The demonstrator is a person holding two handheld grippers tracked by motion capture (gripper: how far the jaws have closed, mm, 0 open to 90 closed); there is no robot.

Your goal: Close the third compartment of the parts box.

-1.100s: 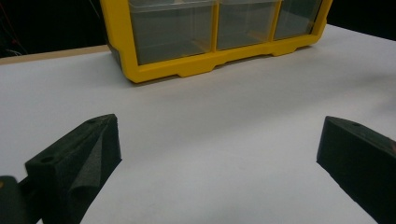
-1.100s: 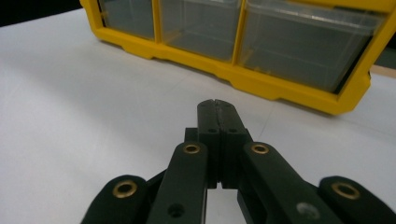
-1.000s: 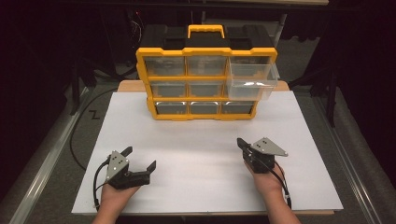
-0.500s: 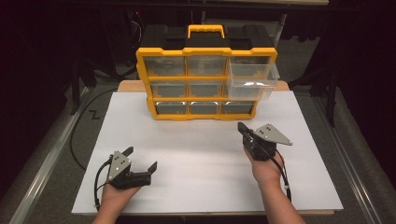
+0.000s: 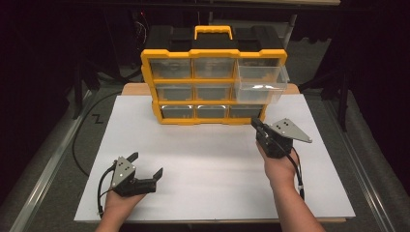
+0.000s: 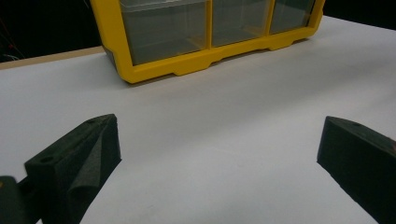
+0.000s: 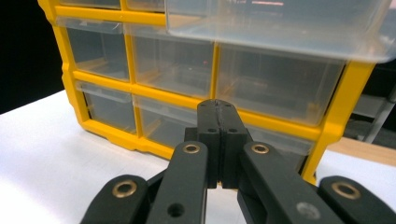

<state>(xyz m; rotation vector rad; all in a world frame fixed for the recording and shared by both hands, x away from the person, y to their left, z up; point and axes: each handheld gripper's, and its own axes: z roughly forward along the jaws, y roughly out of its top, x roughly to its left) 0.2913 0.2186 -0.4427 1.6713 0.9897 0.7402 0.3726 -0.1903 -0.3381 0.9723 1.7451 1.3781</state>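
— While the yellow organizer (image 5: pixel 212 79) stands upright at the back of the white bench (image 5: pixel 212 164), where's the right hand-held gripper (image 5: pixel 259 129)?

— Just in front of the organizer's lower right corner, jaws clenched together on nothing, tips pointing at the bottom row.

— And that clear drawer (image 5: pixel 260 79)?

— Top right of the organizer, pulled partway out.

— The left hand-held gripper (image 5: pixel 145 169)?

— Well in front of the organizer, low over the bench, jaws spread wide, nothing between them.
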